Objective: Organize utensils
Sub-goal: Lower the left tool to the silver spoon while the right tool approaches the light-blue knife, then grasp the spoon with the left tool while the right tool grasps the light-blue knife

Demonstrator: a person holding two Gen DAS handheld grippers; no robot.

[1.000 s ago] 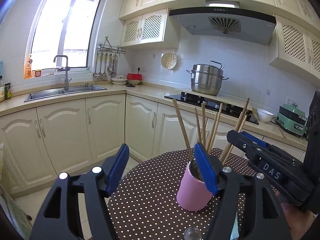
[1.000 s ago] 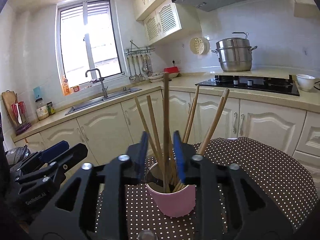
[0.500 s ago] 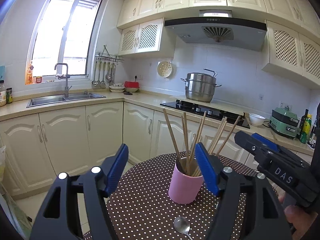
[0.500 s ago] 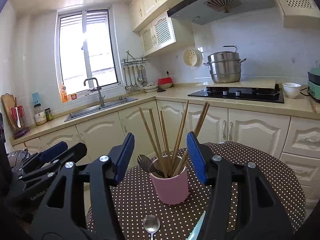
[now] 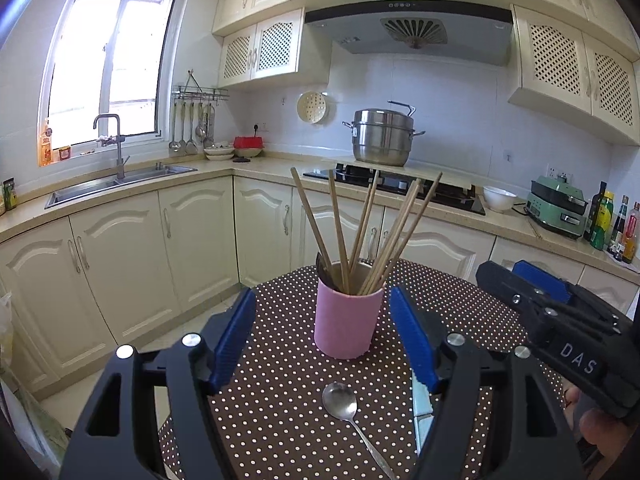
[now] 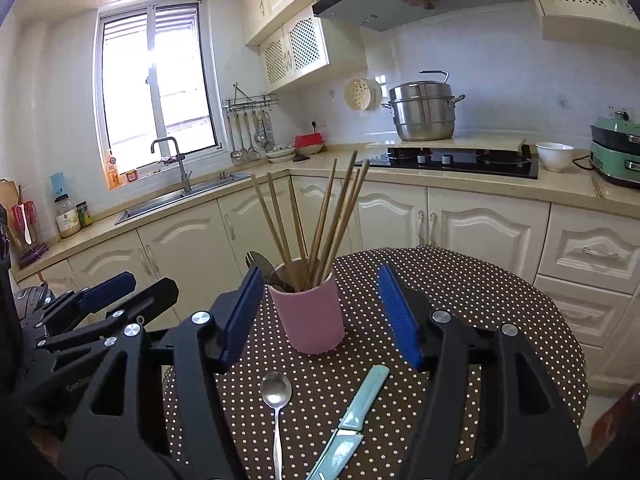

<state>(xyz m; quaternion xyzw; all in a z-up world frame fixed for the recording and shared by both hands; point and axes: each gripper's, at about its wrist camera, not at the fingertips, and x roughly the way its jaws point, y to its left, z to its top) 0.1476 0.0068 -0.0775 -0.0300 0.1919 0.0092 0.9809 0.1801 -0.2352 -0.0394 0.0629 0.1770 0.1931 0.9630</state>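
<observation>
Spoon: handle end cut off by the lower picture edge in both views. Knife: blade tip cut off below in the right wrist view; in the left wrist view mostly hidden behind a finger. Chopsticks and fork: lower ends hidden inside the pink cup.

Bright daylight pours through the white-framed kitchen window, which is blown out to glare in both views. Cream cabinets and white tiled walls are evenly lit with soft shadows. Fisheye distortion bends straight lines, corners darken to black, and focus stays sharp.
</observation>
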